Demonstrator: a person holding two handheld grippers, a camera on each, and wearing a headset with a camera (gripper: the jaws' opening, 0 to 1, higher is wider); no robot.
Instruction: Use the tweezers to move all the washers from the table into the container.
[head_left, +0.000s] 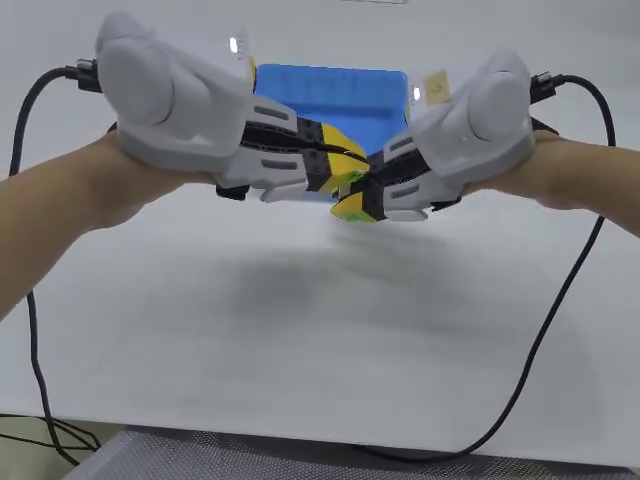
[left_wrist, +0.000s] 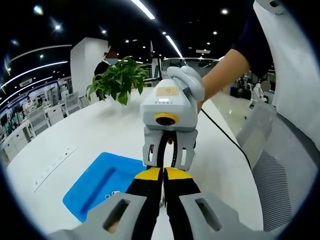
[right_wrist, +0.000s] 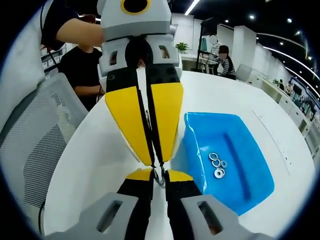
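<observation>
Washers (right_wrist: 217, 164), four it seems, clustered on the floor of the blue container (right_wrist: 250, 192) in the right gripper view. Just beside its near wall, left gripper (right_wrist: 156, 164) pressed together on a thin metal strip, probably the tweezers (right_wrist: 159, 179). Right gripper (right_wrist: 160, 175) drawn close about their tip, grip unclear. Tweezer tips spread or pinched: cannot tell.

Left gripper view: same nose-to-nose meeting beside the container.

Head view: both tip to tip in front of the container.

Risk: a loose handover, tweezers twisting or dropping short of the container.

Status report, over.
Shut, tip to tip: left claw, right claw. Some washers in container. Small metal piece between tips, unclear.
</observation>
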